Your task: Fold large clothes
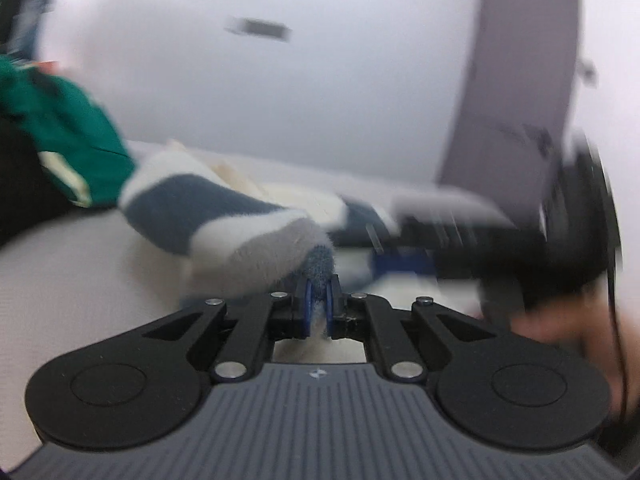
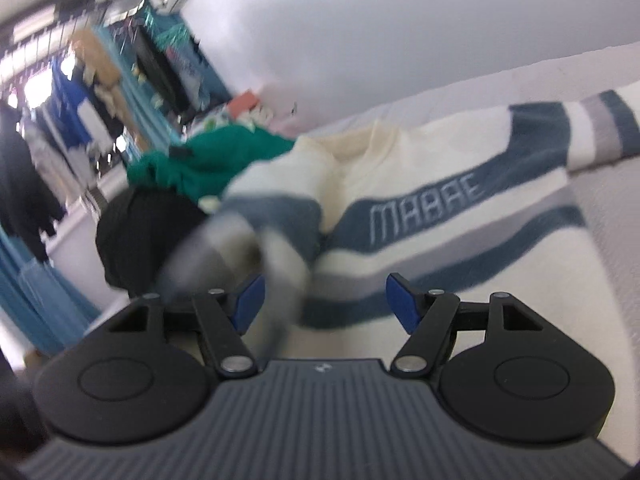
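a fuzzy cream sweater (image 2: 460, 216) with slate-blue and grey stripes lies spread flat on the pale worktop (image 2: 608, 248), a blue band across the chest carrying raised letters. one striped sleeve (image 1: 224, 216) is lifted off the surface, its blue cuff end pinched.

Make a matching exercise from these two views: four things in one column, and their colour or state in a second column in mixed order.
Things:
1. left hand-held gripper
2. right hand-held gripper
3. striped sweater
4. garment beside the sweater's collar

Colour or state:
A. green, bunched up
B. shut on a sleeve cuff
C. cream with blue-grey bands and lettering
D. jaws open, holding nothing

Pairs: 1-B, 2-D, 3-C, 4-A
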`<state>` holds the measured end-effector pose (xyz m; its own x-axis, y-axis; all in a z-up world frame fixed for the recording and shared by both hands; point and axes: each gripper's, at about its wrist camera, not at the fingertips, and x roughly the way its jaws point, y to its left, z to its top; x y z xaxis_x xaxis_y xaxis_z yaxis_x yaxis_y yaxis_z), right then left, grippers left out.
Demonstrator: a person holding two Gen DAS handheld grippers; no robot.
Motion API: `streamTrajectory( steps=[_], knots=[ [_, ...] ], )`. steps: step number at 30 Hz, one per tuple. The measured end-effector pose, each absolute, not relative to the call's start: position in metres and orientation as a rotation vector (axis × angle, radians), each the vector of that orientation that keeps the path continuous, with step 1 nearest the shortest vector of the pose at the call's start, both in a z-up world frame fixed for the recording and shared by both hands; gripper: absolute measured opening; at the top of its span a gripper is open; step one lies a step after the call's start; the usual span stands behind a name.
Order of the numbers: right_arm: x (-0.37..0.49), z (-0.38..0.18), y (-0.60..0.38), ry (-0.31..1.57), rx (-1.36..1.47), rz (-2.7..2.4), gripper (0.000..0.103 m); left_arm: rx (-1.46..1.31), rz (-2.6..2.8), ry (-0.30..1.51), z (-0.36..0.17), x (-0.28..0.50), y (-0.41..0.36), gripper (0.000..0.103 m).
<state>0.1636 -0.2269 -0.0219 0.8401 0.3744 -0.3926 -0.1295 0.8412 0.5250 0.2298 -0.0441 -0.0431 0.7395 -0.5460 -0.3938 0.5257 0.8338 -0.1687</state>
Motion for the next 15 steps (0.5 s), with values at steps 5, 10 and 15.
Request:
streamTrajectory(
  steps=[5, 10, 15],
  knots=[
    [0.171, -0.024, -0.252, 0.484, 0.620, 0.275, 0.085, 0.090, -0.608, 0.515, -0.071, 0.221, -0.085, 0.007],
    [0.199, -0.043, -0.243, 0.605, 0.624, 0.379, 0.086, 0.075, -0.599, 0.515, -0.073, 0.226, -0.081, 0.008],
    [0.211, -0.058, -0.211, 0.701, 0.508, 0.459, 0.080, 0.022, -0.599, 0.521, -0.066, 0.217, -0.071, 0.008]
  ],
)
